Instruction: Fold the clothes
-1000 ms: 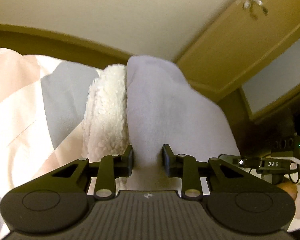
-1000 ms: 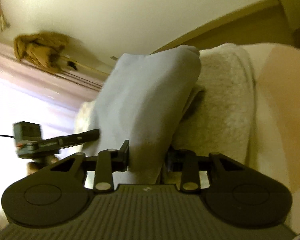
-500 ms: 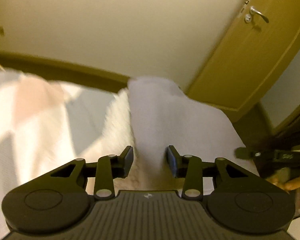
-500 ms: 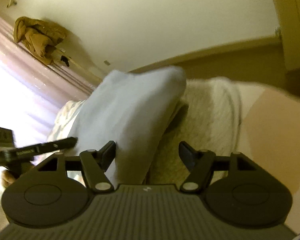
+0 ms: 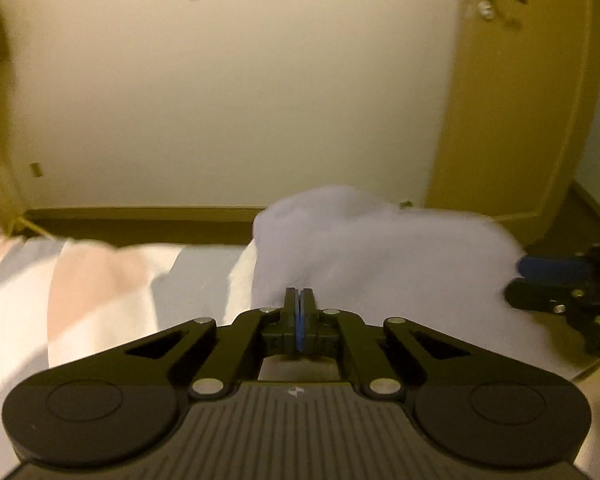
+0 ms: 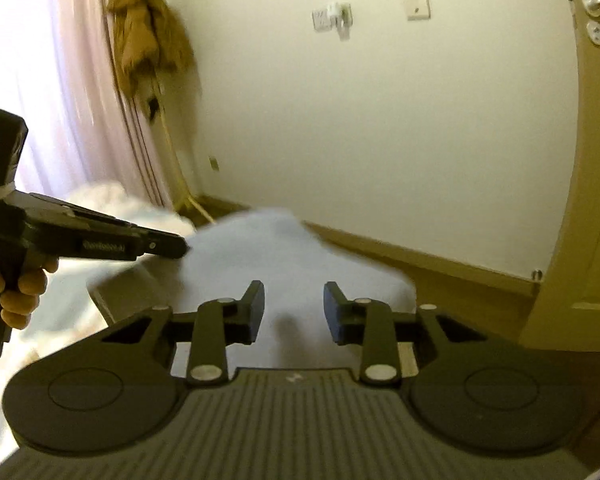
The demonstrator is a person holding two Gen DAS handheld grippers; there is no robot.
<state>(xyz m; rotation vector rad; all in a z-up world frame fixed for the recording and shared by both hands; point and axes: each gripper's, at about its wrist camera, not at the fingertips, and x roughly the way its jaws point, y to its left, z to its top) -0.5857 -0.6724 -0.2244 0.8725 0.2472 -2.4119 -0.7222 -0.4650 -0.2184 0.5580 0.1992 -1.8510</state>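
Note:
A lavender garment (image 5: 380, 256) lies bunched on the bed, blurred by motion. My left gripper (image 5: 299, 300) is shut, with the garment's near edge at its tips. In the right wrist view the left gripper (image 6: 182, 246) meets the left edge of the lavender garment (image 6: 284, 256), and a hand (image 6: 16, 284) holds its handle. My right gripper (image 6: 295, 308) is open, the cloth lying loose between and beyond its fingers. From the left wrist view the right gripper (image 5: 518, 280) sits at the garment's right edge, one blue pad (image 5: 548, 266) showing.
A bedspread (image 5: 80, 280) in pink, white and grey blocks lies to the left. A white fleecy item (image 6: 108, 204) sits behind the left gripper. Beyond the bed are a cream wall, a wooden door (image 5: 520, 100), a curtain (image 6: 60, 80) and a hanging brown garment (image 6: 148, 32).
The left gripper has gone from open around the garment to shut at its edge. The right gripper has opened wider. Both views have tilted up, showing more wall and less cloth.

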